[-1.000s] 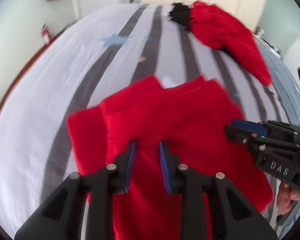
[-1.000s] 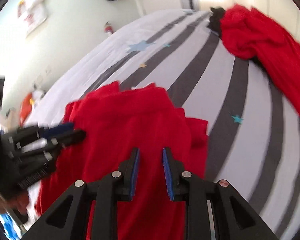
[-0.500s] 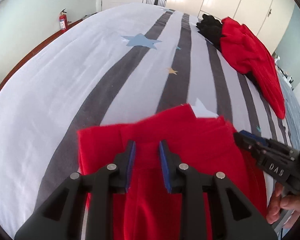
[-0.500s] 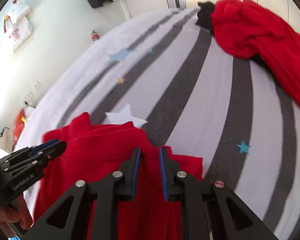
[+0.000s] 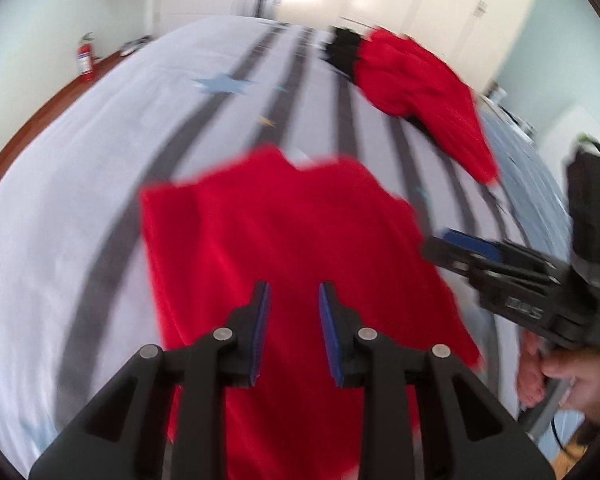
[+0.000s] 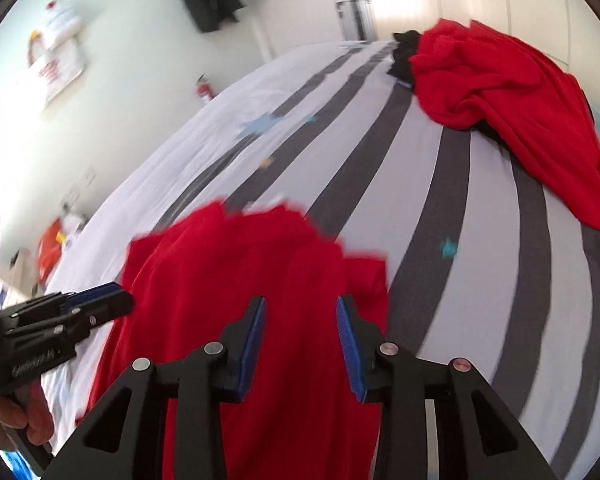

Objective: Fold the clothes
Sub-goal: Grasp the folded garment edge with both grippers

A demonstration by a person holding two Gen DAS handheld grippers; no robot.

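Red folded garment (image 5: 292, 248) lies on the bed beneath both tools, left (image 5: 293, 303) and right (image 6: 301, 318), each parted and empty, the right having just widened.

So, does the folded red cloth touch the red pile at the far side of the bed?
Apart. The right wrist view shows the folded cloth and the pile separated by bare striped sheet.
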